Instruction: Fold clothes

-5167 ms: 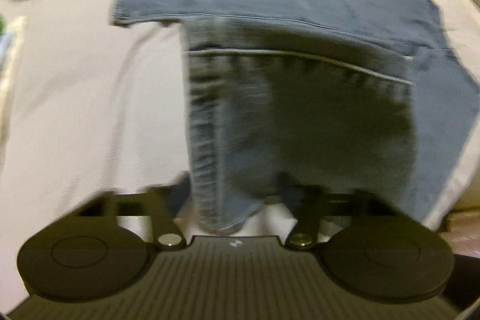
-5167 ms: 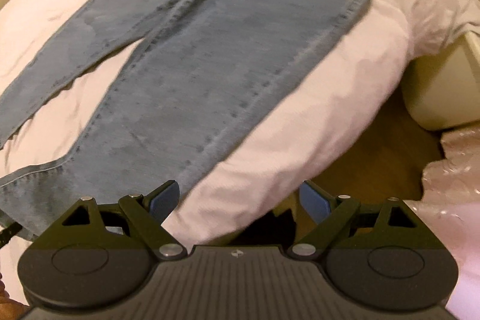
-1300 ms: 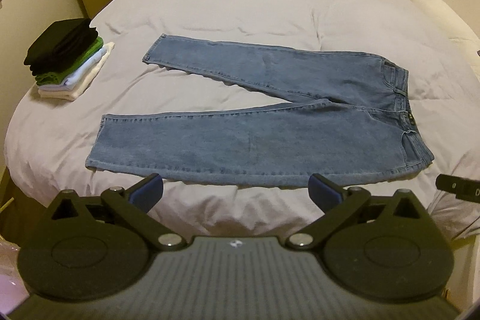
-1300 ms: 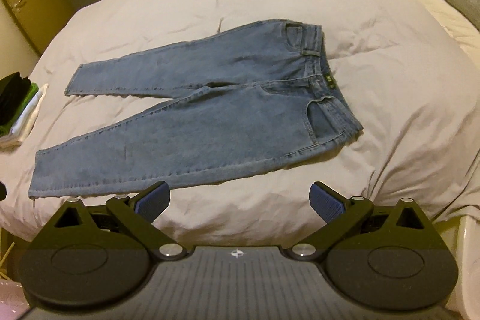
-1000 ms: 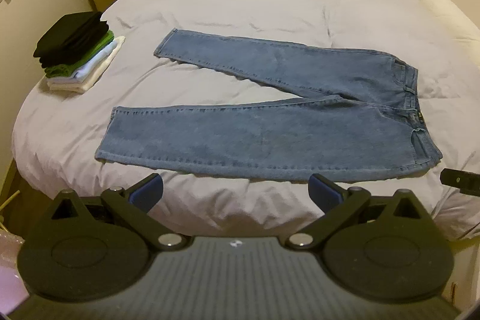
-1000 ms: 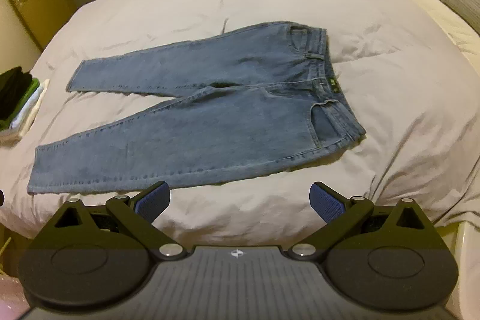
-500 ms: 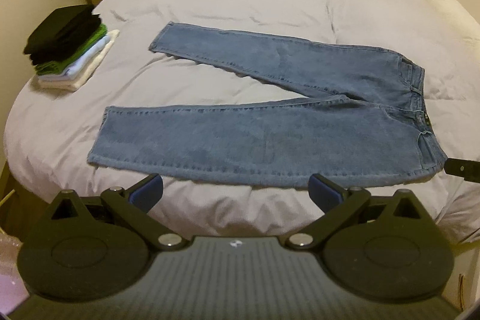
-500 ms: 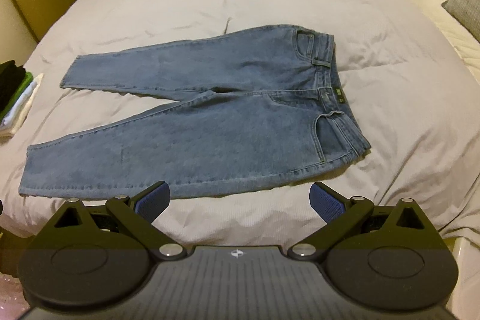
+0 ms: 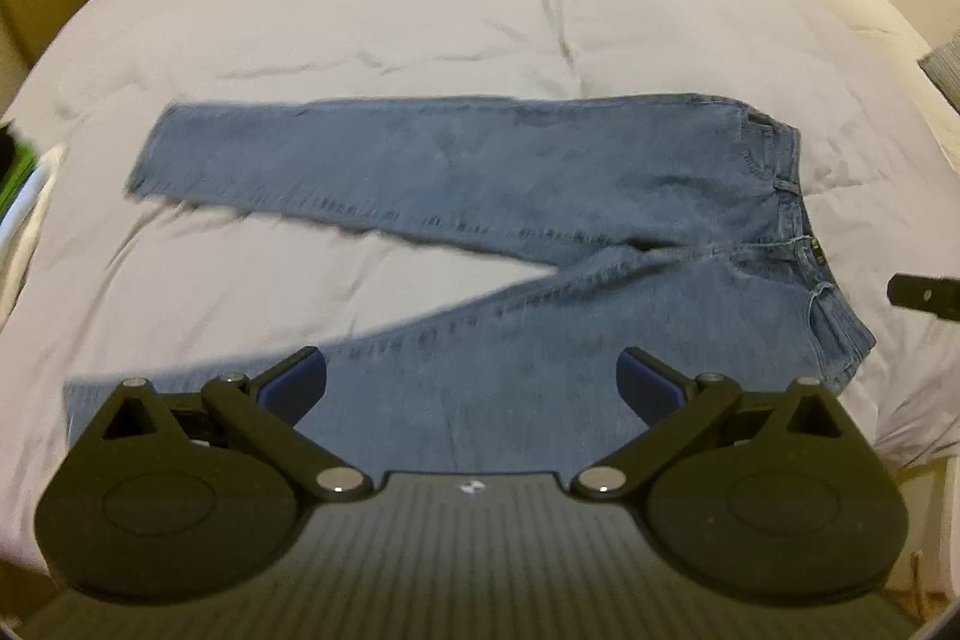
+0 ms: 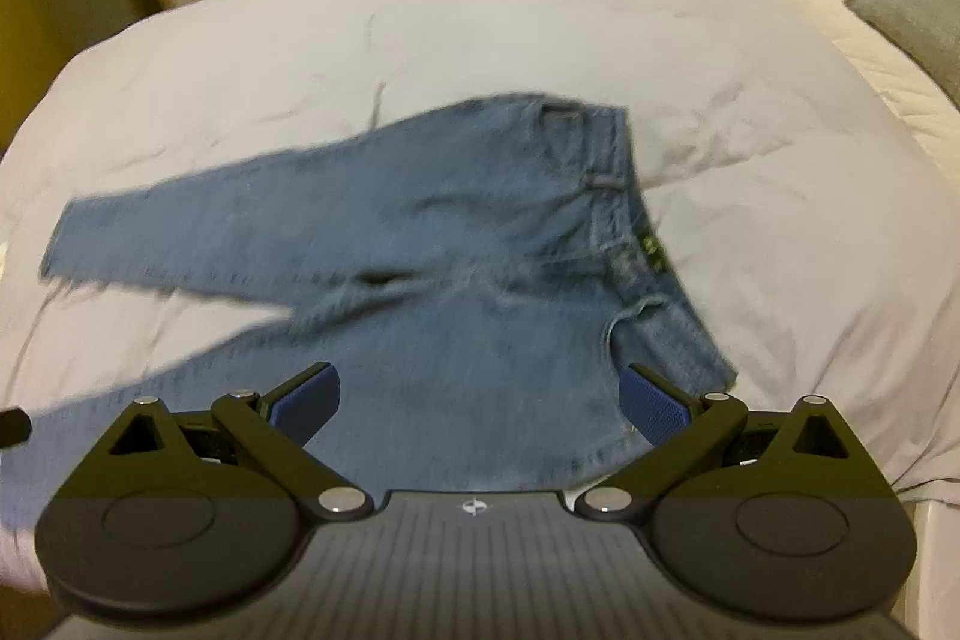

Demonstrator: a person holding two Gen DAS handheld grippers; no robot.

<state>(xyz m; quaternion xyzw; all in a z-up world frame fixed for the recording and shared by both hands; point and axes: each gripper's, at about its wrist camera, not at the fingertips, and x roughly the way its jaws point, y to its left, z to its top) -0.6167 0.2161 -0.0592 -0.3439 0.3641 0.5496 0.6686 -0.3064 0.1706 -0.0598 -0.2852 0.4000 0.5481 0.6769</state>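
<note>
Bed (image 9: 420, 10) | jeans (image 9: 480, 196) flat beneath both tools | left tool (image 9: 471, 388), right tool (image 10: 480, 400) released

Dim warm light; motion blur; fisheye-bent edges; dark corners.

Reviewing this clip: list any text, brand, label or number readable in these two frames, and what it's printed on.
No readable text in either view.
Jeans: small dark label at the waistband, too blurred to read.
Left gripper and right gripper: a small white emblem on each body, a symbol, not letters.
</note>
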